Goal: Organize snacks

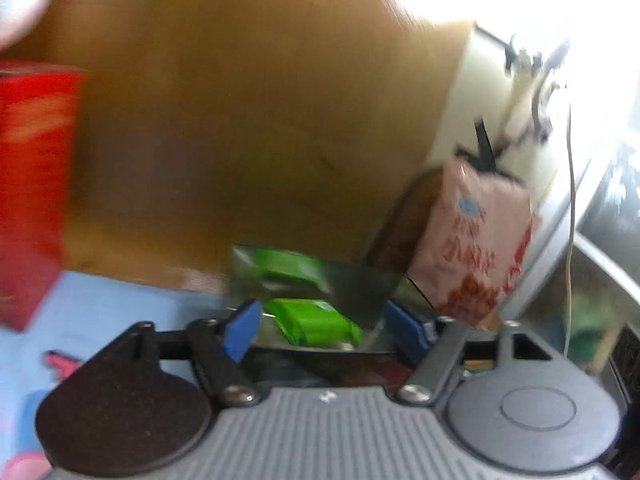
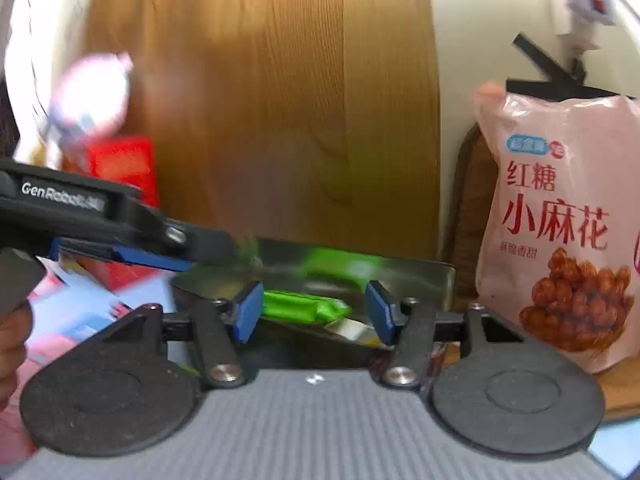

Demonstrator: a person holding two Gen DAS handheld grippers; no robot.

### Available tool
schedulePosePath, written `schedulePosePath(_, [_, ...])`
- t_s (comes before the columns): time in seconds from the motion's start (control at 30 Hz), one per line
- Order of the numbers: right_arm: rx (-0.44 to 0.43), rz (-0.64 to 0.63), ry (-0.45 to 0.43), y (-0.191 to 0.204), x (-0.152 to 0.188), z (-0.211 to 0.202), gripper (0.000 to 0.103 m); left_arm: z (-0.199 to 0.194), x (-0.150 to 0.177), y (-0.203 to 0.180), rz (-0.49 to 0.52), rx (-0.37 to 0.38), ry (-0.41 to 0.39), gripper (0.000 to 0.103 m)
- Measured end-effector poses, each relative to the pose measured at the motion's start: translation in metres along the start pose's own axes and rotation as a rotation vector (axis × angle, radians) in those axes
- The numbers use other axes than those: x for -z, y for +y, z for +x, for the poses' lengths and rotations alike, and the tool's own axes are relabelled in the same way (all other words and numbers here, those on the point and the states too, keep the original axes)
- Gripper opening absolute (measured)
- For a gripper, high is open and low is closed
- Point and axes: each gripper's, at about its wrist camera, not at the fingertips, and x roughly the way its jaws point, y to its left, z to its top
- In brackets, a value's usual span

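Observation:
A green snack packet (image 1: 316, 321) lies in a shiny metal tray (image 1: 360, 284), between the open blue pads of my left gripper (image 1: 324, 326). In the right wrist view the same green packet (image 2: 304, 307) lies in the tray (image 2: 424, 276) between the open pads of my right gripper (image 2: 316, 312), with a pale wrapper (image 2: 354, 330) beside it. The left gripper's arm (image 2: 120, 220) reaches in from the left over the tray. Neither gripper touches the packet visibly.
A pink snack bag (image 2: 560, 224) stands right of the tray; it also shows in the left wrist view (image 1: 476, 240). A red box (image 1: 32, 184) stands at the left. A wooden panel (image 2: 280, 100) rises behind. The cloth (image 1: 104, 304) is light blue.

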Motion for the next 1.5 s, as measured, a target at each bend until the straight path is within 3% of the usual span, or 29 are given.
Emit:
schedulePosePath(0.07, [-0.054,0.008,-0.009,0.007,0.006,-0.017,0.069,-0.019,0.006,0.016,-0.045,-0.020,-0.002,0.077])
schedulePosePath(0.2, [-0.236,-0.046,0.109,0.040,0.019,-0.022,0.069,-0.045,0.036,0.055,-0.194,-0.033,0.068,0.077])
schedulePosePath(0.37, [-0.344,-0.149,0.232,0.093,0.026,-0.006,0.068,-0.052,0.077,0.080,-0.327,-0.036,0.148,0.074])
schedulePosePath(0.43, [-0.349,-0.178,0.293,0.112,0.031,0.006,0.066,-0.046,0.085,0.086,-0.359,0.018,0.169,0.053])
schedulePosePath(0.47, [-0.326,-0.198,0.293,0.121,0.031,0.009,0.056,-0.043,0.085,0.083,-0.373,0.019,0.188,0.054])
schedulePosePath(0.5, [-0.325,-0.198,0.305,0.127,0.030,0.008,0.053,-0.046,0.084,0.079,-0.375,-0.003,0.177,0.053])
schedulePosePath(0.57, [-0.317,-0.189,0.291,0.135,0.024,-0.005,0.049,-0.063,0.081,0.073,-0.348,0.017,0.136,0.053])
schedulePosePath(0.73, [-0.303,-0.253,0.116,0.131,0.017,-0.065,0.047,-0.107,0.082,0.040,-0.287,0.097,0.063,0.053])
schedulePosePath(0.83, [-0.265,-0.244,0.069,0.120,0.029,-0.103,0.047,-0.114,0.093,0.004,-0.196,0.114,0.078,0.056])
schedulePosePath(0.97, [-0.211,-0.136,0.106,0.094,0.051,-0.138,0.047,-0.096,0.114,-0.033,-0.107,0.130,0.158,0.056])
schedulePosePath(1.1, [-0.144,-0.021,0.165,0.068,0.070,-0.154,0.049,-0.070,0.134,-0.057,-0.090,0.175,0.263,0.057])
schedulePosePath(1.23, [-0.101,0.026,0.207,0.054,0.085,-0.163,0.050,-0.056,0.150,-0.075,-0.029,0.173,0.303,0.058])
schedulePosePath(1.33, [-0.116,0.062,0.242,0.047,0.099,-0.166,0.059,-0.060,0.157,-0.085,0.056,0.157,0.263,0.061])
schedulePosePath(1.5, [-0.164,0.077,0.268,0.051,0.101,-0.160,0.083,-0.064,0.162,-0.087,0.083,0.158,0.235,0.064])
